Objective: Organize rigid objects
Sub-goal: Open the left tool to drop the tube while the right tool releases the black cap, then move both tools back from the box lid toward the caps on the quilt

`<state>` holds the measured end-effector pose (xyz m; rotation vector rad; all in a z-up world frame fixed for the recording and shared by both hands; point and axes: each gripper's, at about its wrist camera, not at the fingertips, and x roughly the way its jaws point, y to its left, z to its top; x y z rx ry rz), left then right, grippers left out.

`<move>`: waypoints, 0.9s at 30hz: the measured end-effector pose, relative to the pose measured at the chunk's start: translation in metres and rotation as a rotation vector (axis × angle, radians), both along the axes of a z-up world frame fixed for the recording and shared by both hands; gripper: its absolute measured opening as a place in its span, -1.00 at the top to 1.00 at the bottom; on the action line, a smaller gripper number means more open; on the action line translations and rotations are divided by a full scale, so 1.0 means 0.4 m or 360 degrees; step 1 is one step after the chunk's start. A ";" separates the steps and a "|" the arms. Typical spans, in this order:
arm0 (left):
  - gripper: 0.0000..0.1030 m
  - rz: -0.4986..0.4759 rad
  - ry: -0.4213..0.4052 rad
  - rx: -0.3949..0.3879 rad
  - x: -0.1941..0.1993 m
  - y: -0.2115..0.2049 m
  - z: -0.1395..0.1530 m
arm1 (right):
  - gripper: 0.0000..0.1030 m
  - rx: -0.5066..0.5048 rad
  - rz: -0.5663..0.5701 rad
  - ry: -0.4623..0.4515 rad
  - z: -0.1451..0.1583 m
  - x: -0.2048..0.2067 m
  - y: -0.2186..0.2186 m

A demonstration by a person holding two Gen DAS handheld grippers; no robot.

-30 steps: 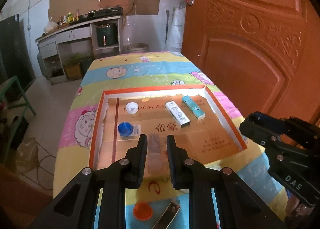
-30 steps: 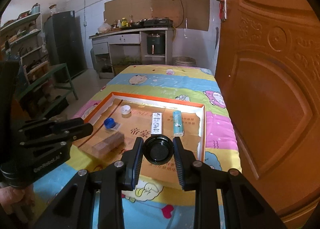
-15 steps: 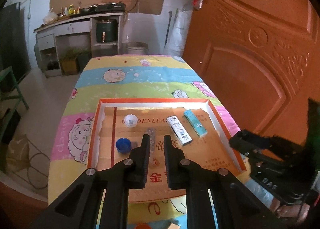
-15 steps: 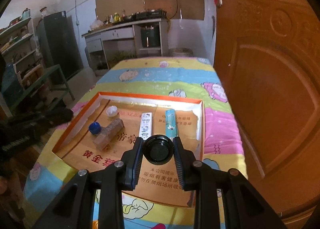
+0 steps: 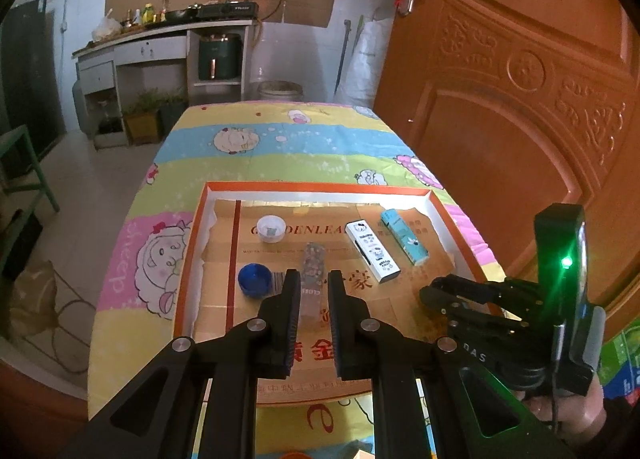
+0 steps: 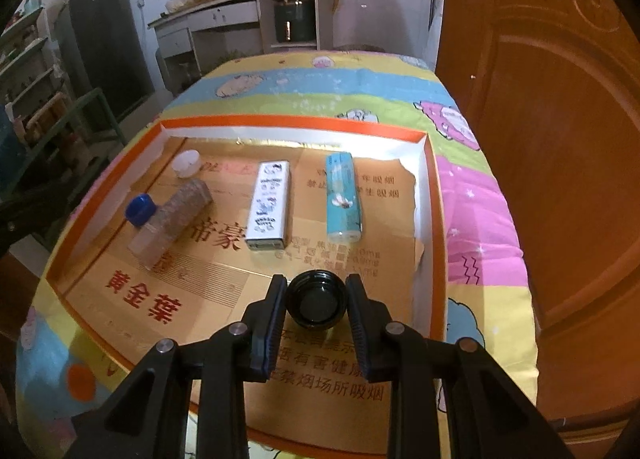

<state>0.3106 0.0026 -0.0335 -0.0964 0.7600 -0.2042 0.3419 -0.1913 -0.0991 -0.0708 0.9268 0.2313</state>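
An orange-rimmed cardboard tray [image 5: 320, 187] [image 6: 434, 219] lies on the table. In it lie a white cap [image 5: 271, 228] [image 6: 187, 163], a blue cap [image 5: 255, 279] [image 6: 140, 210], a clear brownish tube [image 5: 312, 267] [image 6: 172, 219], a white printed box [image 5: 372, 245] [image 6: 269, 205] and a teal box [image 5: 405, 236] [image 6: 342, 197]. My right gripper [image 6: 316, 303] is shut on a black round lid [image 6: 316, 305] and holds it over the tray's near right part; it also shows in the left wrist view [image 5: 460, 295]. My left gripper [image 5: 314, 291] is open and empty above the tube.
The table carries a bright cartoon sheep cloth [image 5: 280, 143]. A brown wooden door [image 5: 520, 99] stands close on the right. An orange disc [image 6: 82, 383] lies on the cloth in front of the tray. A counter with kitchen items [image 5: 168, 31] stands at the far wall.
My left gripper has let go of the clear tube, which now lies in the tray, and has drawn back and up. My right gripper has carried the black lid forward over the tray.
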 end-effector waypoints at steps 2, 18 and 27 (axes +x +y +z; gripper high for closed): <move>0.72 -0.0001 0.0007 0.0000 -0.001 0.003 -0.007 | 0.40 -0.0015 -0.0004 0.0020 -0.012 0.004 0.001; -0.08 -0.0006 -0.0065 0.0016 -0.052 0.018 -0.015 | -0.03 0.0043 -0.0051 -0.0083 0.038 -0.046 -0.015; -0.08 0.0016 -0.0072 0.0007 -0.112 0.023 0.015 | -0.03 0.0064 -0.0036 -0.0137 0.104 -0.133 -0.016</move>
